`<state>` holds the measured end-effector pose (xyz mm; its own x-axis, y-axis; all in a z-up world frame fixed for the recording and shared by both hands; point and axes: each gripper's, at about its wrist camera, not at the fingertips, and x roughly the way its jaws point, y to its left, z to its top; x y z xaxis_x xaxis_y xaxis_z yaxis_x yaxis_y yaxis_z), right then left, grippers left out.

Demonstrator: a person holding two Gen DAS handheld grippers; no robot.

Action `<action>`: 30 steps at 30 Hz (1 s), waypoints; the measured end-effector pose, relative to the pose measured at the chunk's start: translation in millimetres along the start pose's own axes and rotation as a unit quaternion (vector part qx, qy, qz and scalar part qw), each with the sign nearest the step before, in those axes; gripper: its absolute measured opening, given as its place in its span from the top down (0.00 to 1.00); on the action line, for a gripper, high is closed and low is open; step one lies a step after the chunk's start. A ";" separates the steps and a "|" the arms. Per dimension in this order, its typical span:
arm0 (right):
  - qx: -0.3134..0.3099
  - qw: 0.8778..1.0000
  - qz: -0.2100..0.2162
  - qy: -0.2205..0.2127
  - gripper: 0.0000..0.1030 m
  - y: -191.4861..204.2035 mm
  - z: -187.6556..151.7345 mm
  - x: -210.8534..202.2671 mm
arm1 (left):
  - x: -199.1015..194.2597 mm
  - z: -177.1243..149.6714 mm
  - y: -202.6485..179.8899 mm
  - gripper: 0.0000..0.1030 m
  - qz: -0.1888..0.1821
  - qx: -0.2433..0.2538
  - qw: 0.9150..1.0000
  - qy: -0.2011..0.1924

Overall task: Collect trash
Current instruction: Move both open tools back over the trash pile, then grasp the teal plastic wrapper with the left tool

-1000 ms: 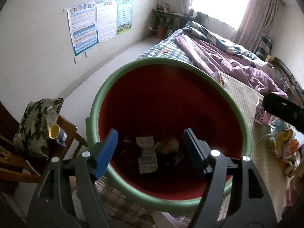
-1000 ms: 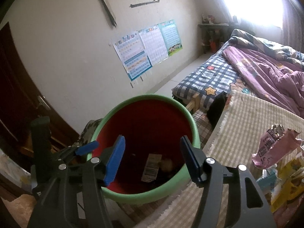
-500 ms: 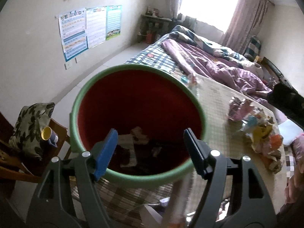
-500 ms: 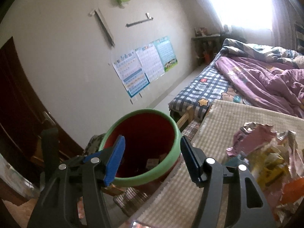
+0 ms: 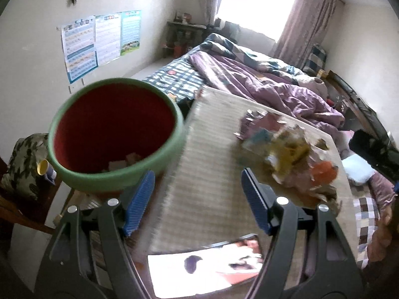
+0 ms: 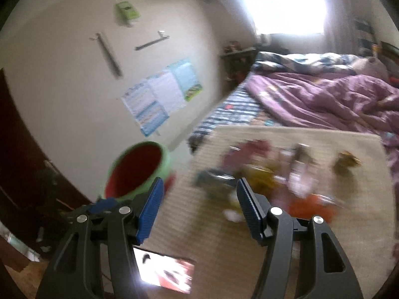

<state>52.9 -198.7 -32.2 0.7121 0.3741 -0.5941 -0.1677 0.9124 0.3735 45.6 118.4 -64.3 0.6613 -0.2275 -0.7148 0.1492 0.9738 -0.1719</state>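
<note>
Both sets of blue-padded jaws stand spread with nothing between them: the left gripper (image 5: 197, 201) and the right gripper (image 6: 199, 208) hang above a pale checked mat (image 5: 207, 174) on a bed. A blurred heap of crumpled, colourful wrappers (image 5: 286, 152) lies on the mat, ahead and to the right. Beside the mat's left edge stands a round green-rimmed bin with a red inside (image 5: 114, 134), with scraps at its bottom. A purple quilt (image 6: 324, 99) lies behind.
</note>
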 end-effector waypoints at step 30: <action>-0.019 0.994 -0.100 -0.046 0.07 -124.0 -37.2 -68.4 | 115.2 35.7 -83.2 0.33 0.043 0.012 0.998 0.045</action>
<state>-0.4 -331.2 -64.4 0.7930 0.1691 -0.5853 -0.0406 0.9732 0.2262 135.7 11.5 -108.1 0.6036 -0.1412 -0.7847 0.1130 0.9894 -0.0911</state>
